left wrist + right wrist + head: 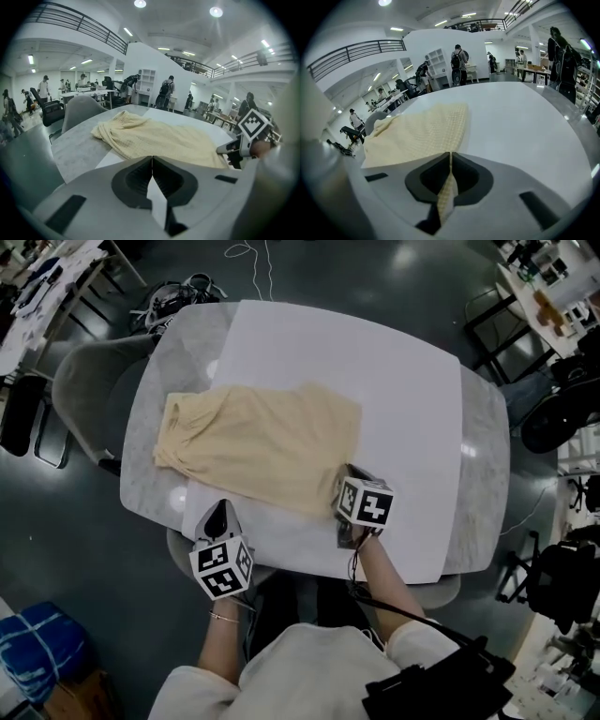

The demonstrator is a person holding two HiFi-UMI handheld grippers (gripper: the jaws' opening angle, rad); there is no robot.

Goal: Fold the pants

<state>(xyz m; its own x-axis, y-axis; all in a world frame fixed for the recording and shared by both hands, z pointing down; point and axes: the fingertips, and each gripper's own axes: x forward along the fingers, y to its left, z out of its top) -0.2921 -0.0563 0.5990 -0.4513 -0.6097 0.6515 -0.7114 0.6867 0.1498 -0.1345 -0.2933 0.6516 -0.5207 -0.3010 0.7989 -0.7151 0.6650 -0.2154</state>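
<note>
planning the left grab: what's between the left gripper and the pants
Only bare white sheet between left gripper and pants; the head view shows it.

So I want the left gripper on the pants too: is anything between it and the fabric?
Nothing visible does. Only bare white sheet lies between the left gripper and the pants. The right gripper is off to the side, shut on the pants' near corner.

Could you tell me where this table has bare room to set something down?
The right half of the white sheet, between the pants and the table rim, is bare; so is the strip beyond the pants. The near edge is crowded by left claw and right claw.
</note>
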